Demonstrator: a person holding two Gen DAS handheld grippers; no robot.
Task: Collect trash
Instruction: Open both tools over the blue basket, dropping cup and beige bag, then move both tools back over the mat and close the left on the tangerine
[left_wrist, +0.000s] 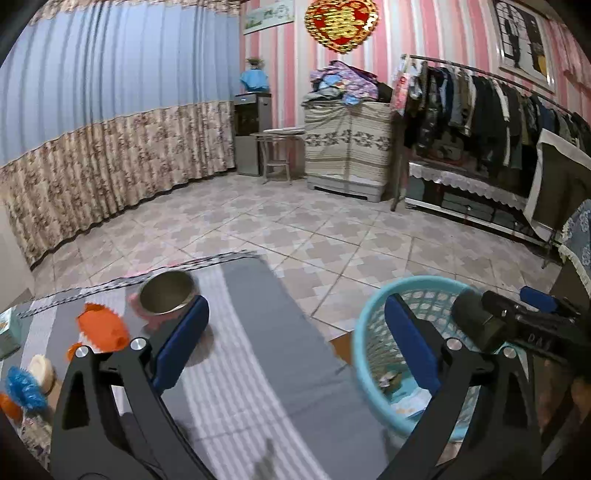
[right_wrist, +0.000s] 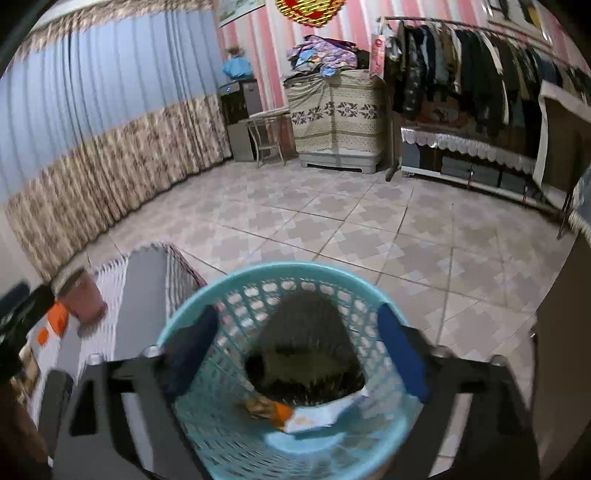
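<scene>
Both tongs released (empty) | right tongs (right_wrist: 295, 354) above basket (right_wrist: 192, 314) | trash (right_wrist: 314, 413) inside

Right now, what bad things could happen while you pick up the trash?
1. The blue basket stands on the floor right beside the table edge. A swinging arm might knock it over and spill the wrappers already inside.
2. The left tongs hang open near the metal cup. A bump could tip it onto the orange pieces.
3. Both pictures look blurry, so the hands seem to be moving fast, and the right tongs could miss.
</scene>
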